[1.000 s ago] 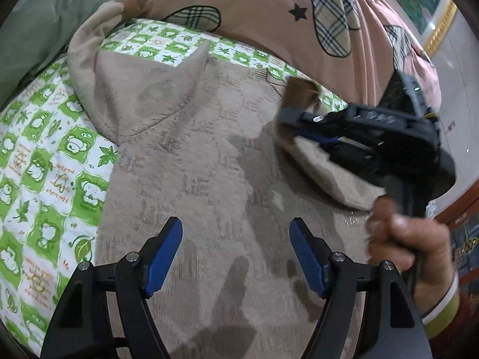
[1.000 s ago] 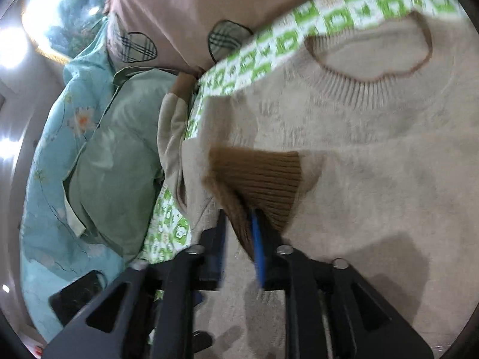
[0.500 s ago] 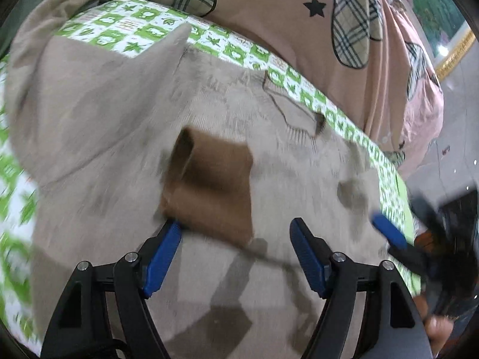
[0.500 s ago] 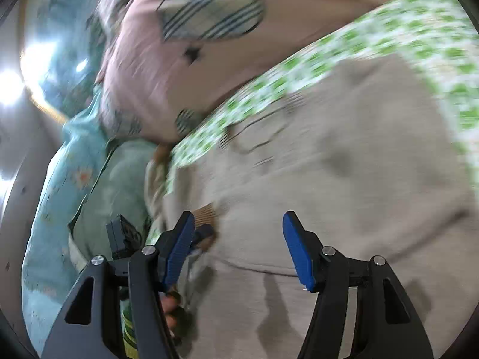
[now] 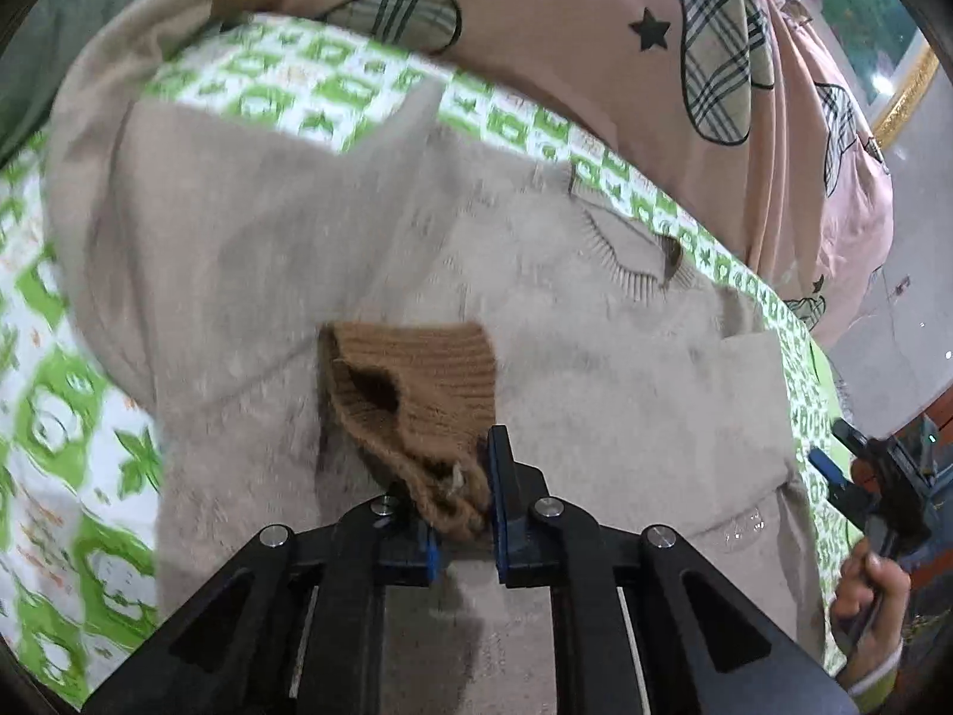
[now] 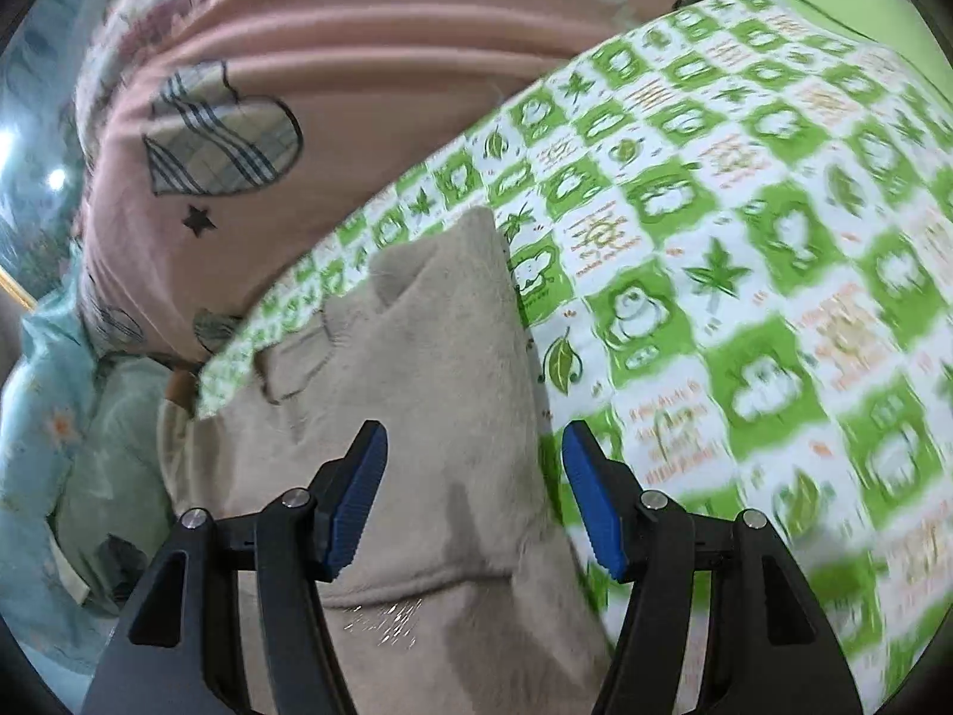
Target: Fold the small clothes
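Note:
A small beige knit sweater (image 5: pixel 250 250) lies flat on a green-and-white patterned sheet (image 5: pixel 65 417). Its brown ribbed sleeve cuff (image 5: pixel 417 381) is folded over the sweater's body. My left gripper (image 5: pixel 461 512) is shut on the near edge of that cuff. My right gripper (image 6: pixel 473 500) is open and empty, low over the sweater's right side (image 6: pixel 441 369) near its edge. The right gripper also shows at the far right of the left wrist view (image 5: pixel 834 465), held by a hand. The sweater's neckline (image 5: pixel 625 256) is toward the pink bedding.
A pink quilt with plaid hearts (image 5: pixel 595 47) lies bunched beyond the sweater. Pale teal bedding (image 6: pixel 47 393) lies at the left of the right wrist view. The patterned sheet (image 6: pixel 774 238) spreads right of the sweater.
My right gripper let go of the brown cuff, opened and moved off to the sweater's right side. My left gripper moved in and shut on the cuff.

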A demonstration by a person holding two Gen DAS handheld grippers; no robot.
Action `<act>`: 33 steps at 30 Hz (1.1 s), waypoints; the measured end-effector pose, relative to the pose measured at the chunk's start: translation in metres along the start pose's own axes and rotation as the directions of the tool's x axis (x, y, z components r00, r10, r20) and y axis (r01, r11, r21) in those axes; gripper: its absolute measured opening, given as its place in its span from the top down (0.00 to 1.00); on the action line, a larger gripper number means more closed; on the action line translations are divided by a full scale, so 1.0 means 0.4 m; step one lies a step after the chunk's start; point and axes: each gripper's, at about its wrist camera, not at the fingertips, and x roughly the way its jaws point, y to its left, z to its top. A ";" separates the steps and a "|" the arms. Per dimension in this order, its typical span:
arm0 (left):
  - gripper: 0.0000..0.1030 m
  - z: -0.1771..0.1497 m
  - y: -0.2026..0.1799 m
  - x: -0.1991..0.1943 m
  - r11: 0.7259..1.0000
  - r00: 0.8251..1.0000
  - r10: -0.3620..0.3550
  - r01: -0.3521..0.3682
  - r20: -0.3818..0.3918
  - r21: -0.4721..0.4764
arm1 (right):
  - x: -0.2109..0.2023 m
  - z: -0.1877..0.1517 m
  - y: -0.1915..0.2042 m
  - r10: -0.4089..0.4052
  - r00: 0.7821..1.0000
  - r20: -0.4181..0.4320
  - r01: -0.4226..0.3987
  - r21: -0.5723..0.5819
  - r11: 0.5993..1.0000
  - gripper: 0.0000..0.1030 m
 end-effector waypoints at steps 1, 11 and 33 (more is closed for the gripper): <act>0.90 -0.003 0.002 -0.002 1.000 1.000 -0.002 0.002 0.013 0.000 | 0.029 0.009 0.005 -0.014 1.000 -0.021 0.014 -0.018 1.000 0.39; 0.93 -0.024 -0.006 -0.030 0.998 0.999 -0.005 0.002 0.053 0.056 | 0.013 0.031 -0.004 -0.030 0.999 0.035 0.031 -0.041 0.999 0.91; 0.88 -0.039 0.033 -0.120 0.994 0.994 0.071 -0.078 0.089 0.079 | -0.033 -0.120 0.079 -0.021 0.998 -0.054 0.014 -0.138 0.990 0.45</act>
